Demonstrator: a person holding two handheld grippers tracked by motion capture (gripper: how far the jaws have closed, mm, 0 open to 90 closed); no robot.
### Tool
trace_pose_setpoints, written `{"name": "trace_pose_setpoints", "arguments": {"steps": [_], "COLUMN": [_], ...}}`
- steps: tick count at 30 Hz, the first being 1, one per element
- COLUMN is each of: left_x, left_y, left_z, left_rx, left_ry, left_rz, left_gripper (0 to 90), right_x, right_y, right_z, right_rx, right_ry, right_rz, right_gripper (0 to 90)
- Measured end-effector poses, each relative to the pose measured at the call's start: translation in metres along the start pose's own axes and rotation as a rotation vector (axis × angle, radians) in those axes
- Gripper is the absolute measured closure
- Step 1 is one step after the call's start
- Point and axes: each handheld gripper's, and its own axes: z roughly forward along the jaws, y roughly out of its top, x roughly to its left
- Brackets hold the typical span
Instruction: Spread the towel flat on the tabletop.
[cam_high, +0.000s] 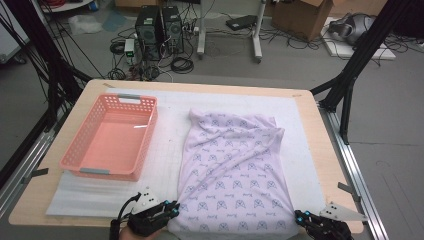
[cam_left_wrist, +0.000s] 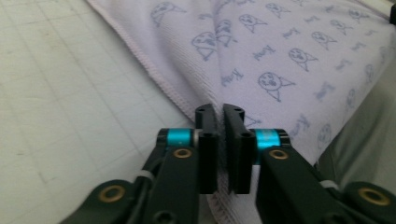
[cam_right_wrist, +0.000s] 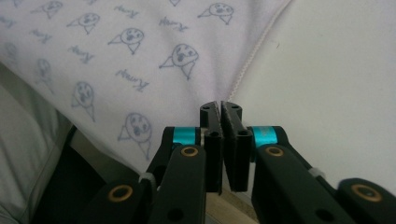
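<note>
A: Starting at the left, the pink plastic basket (cam_high: 109, 137) stands empty on the white foam mat (cam_high: 170, 125), well apart from the action. Just beside it to the right, the lilac printed cloth (cam_high: 235, 170) lies spread on the mat, rumpled toward its far end.

B: And the left gripper (cam_high: 171, 207)?

A: At the near left corner. In the left gripper view its jaws stand nearly together with the stitched hem (cam_left_wrist: 180, 95) pinched between them.

B: How will that fabric behave?

A: I'd judge it light, limp and stretchy; it will sag and drape, so corners and hems are the places to grip.

B: Over on the right?

A: The right gripper (cam_high: 299, 216) mirrors it, jaws clamped on the near right corner by the hem (cam_right_wrist: 252, 58).
</note>
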Motion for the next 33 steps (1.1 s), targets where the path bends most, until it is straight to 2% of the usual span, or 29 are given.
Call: {"name": "trace_pose_setpoints", "arguments": {"steps": [1, 3, 4, 6, 10, 13, 15, 16, 17, 18, 19, 20, 26, 31, 33], "left_x": [0.003, 0.009, 0.011, 0.017, 0.028, 0.029, 0.023, 0.02, 0.017, 0.015, 0.016, 0.015, 0.009, 0.007, 0.005], "left_y": [0.002, 0.007, 0.01, 0.016, 0.029, 0.036, 0.037, 0.036, 0.035, 0.035, 0.034, 0.033, 0.014, 0.006, 0.002], "left_z": [0.001, 0.004, 0.005, 0.01, 0.026, 0.041, 0.046, 0.047, 0.047, 0.046, 0.044, 0.042, 0.018, 0.001, -0.005], "left_rx": [-0.012, -0.04, -0.047, -0.045, -0.017, 0.021, 0.023, 0.023, 0.025, 0.031, 0.033, 0.034, 0.018, 0.007, 0.011], "left_ry": [0.009, 0.022, 0.026, 0.042, 0.056, 0.047, 0.045, 0.062, 0.079, 0.096, 0.082, 0.082, 0.066, 0.059, 0.043], "left_rz": [-0.004, -0.042, -0.047, -0.049, -0.071, -0.078, -0.044, -0.015, 0.009, 0.022, 0.003, -0.009, -0.01, -0.007, -0.011], "left_gripper": [63.3, 56.5, 54.0, 53.3, 53.4, 53.2, 52.5, 52.6, 57.1, 69.2, 82.9, 86.0, 86.7, 86.6, 86.6], "right_x": [0.0, -0.002, -0.003, -0.004, -0.01, -0.013, -0.015, -0.014, -0.014, -0.014, -0.013, -0.012, -0.007, -0.003, -0.002], "right_y": [0.001, 0.005, 0.007, 0.012, 0.022, 0.03, 0.034, 0.034, 0.035, 0.035, 0.034, 0.033, 0.021, 0.005, -0.002], "right_z": [0.0, 0.0, 0.001, 0.006, 0.02, 0.032, 0.04, 0.044, 0.045, 0.045, 0.046, 0.045, 0.027, 0.007, 0.0], "right_rx": [-0.012, -0.041, -0.05, -0.059, -0.056, -0.045, -0.035, -0.019, -0.021, -0.024, -0.025, -0.022, -0.011, -0.011, -0.002], "right_ry": [-0.007, -0.013, -0.02, -0.041, -0.078, -0.083, -0.083, -0.079, -0.084, -0.073, -0.047, -0.045, -0.016, -0.005, -0.001], "right_rz": [0.005, 0.017, 0.021, 0.013, 0.015, 0.032, 0.023, 0.025, 0.017, 0.015, 0.016, 0.011, -0.004, -0.003, 0.004], "right_gripper": [78.4, 73.5, 71.5, 69.3, 65.7, 64.7, 67.0, 69.4, 73.6, 82.1, 87.3, 87.7, 88.4, 88.5, 88.5]}}
